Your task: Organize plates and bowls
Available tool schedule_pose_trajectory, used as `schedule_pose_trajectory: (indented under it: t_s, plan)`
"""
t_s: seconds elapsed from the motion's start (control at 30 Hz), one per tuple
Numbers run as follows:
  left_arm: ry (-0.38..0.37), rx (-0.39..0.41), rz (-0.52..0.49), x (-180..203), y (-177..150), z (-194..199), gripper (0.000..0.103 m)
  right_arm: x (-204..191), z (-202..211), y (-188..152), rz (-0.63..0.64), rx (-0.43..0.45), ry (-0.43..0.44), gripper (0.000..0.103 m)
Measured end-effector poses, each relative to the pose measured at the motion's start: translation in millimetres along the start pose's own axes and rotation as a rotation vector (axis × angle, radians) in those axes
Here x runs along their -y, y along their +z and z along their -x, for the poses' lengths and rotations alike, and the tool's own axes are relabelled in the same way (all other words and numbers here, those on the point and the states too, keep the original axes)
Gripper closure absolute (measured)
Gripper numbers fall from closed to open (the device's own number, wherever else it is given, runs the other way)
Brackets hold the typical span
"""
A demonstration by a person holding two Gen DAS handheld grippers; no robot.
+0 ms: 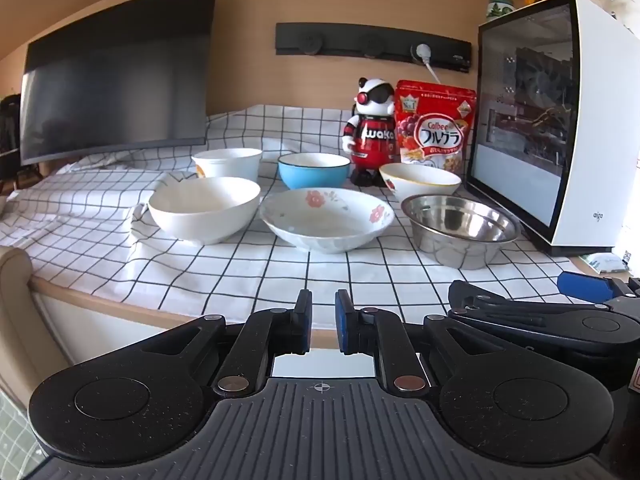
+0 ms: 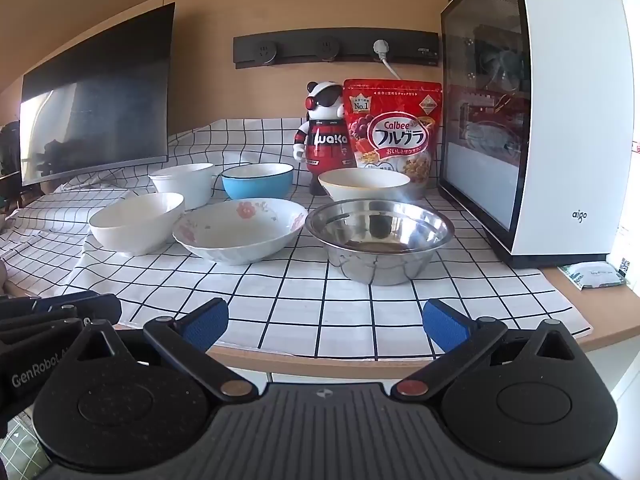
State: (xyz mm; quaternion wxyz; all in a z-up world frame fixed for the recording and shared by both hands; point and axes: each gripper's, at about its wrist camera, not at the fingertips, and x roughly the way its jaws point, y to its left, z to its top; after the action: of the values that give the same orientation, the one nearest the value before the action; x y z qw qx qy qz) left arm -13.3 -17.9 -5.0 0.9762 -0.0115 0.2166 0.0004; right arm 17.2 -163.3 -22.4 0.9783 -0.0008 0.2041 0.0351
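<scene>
Six bowls stand in two rows on the checked cloth (image 1: 280, 276). In front are a white bowl (image 1: 204, 208), a flowered bowl (image 1: 326, 218) and a steel bowl (image 1: 460, 228). Behind them are a tall white bowl (image 1: 228, 162), a blue bowl (image 1: 314, 170) and a yellow-rimmed white bowl (image 1: 420, 182). My left gripper (image 1: 324, 300) hovers at the table's front edge, shut with nothing between its blue pads. My right gripper (image 2: 326, 312) stands wide open and empty in front of the steel bowl (image 2: 380, 232) and the flowered bowl (image 2: 240, 230).
A white glass-fronted computer case (image 2: 560, 140) stands on the right, close to the steel bowl. A dark monitor (image 1: 116, 76) leans at the back left. A panda figure (image 1: 370, 132) and a red cereal bag (image 1: 434, 124) stand behind the bowls. A small packet (image 2: 594, 274) lies at the front right.
</scene>
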Motion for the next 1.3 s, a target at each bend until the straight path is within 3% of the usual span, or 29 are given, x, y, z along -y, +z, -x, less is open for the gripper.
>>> schedule_pose_trajectory:
  t_s: [1.3]
  plan:
    - [0.01, -0.006, 0.002, -0.9, 0.6, -1.9, 0.088, 1.4, -0.6, 0.7, -0.001, -0.001, 0.001, 0.0]
